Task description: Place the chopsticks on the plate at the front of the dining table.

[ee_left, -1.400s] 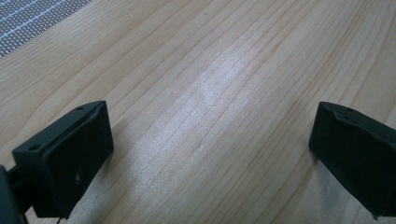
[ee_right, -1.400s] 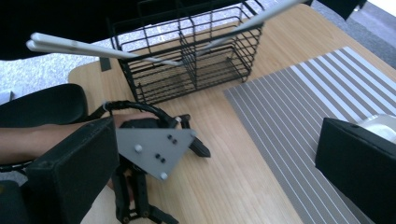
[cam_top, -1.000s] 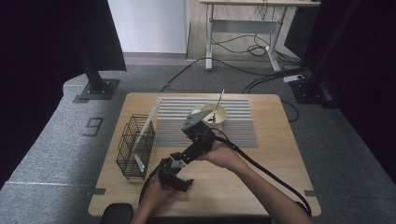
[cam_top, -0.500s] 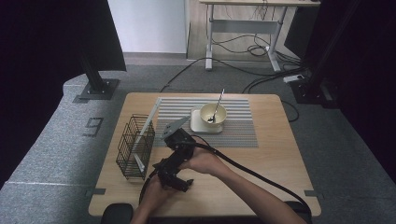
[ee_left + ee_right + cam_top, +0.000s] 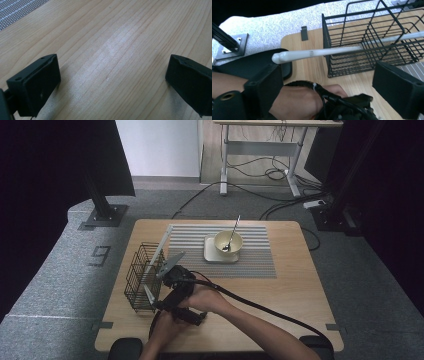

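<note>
a white rod point(image 5: 317, 53), propped on the rim of the wire basket point(image 5: 142, 282) at the table's left edge, is approached by the right gripper point(image 5: 324, 82); its jaws, just narrowed, are spread with nothing pinched. the left gripper point(image 5: 112, 85) is rested open on the wooden table point(image 5: 120, 37).

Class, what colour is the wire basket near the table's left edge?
Black; the wire basket shows best in the right gripper view.

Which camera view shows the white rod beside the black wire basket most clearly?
The right gripper view: the white rod crosses it close up, in front of the wire basket. The high view shows it small, beside the basket. The left gripper view gives bare table.
</note>
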Demonstrator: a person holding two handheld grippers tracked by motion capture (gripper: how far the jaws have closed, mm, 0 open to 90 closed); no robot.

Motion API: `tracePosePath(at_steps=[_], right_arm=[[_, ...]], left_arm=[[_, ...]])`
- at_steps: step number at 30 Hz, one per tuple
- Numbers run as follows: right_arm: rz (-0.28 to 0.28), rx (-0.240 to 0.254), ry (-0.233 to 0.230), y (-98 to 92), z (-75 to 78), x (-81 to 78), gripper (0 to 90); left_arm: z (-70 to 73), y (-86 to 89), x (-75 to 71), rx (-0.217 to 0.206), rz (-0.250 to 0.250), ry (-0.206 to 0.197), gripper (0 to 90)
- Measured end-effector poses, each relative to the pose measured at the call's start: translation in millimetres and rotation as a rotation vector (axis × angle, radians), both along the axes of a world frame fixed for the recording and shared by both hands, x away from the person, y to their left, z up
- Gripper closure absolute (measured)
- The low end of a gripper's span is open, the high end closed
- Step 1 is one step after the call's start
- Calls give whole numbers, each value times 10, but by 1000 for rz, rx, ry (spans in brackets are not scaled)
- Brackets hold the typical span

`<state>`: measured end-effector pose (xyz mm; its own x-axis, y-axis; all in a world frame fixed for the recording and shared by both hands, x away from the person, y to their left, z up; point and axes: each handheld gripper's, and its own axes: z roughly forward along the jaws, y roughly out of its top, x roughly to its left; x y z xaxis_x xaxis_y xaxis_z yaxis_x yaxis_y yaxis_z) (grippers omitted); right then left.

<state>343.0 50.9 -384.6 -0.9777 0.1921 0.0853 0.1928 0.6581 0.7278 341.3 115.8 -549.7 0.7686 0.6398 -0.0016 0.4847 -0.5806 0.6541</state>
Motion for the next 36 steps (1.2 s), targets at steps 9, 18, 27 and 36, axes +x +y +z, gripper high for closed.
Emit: tracePosePath(at_steps=[9, 18, 27, 36], right_arm=[[0, 54, -18, 51, 16, -17, 291], [58, 81, -87, 93, 62, -122, 571], [81, 49, -229, 114, 96, -254, 714], [50, 33, -348, 97, 130, -346, 768]], left_arm=[[-4, -2, -2, -5, 3, -2, 0], [-1, -2, -1, -4, 3, 2, 0], [-1, -3, -2, -4, 4, 1, 0], [-1, -2, -1, -3, 3, 1, 0]])
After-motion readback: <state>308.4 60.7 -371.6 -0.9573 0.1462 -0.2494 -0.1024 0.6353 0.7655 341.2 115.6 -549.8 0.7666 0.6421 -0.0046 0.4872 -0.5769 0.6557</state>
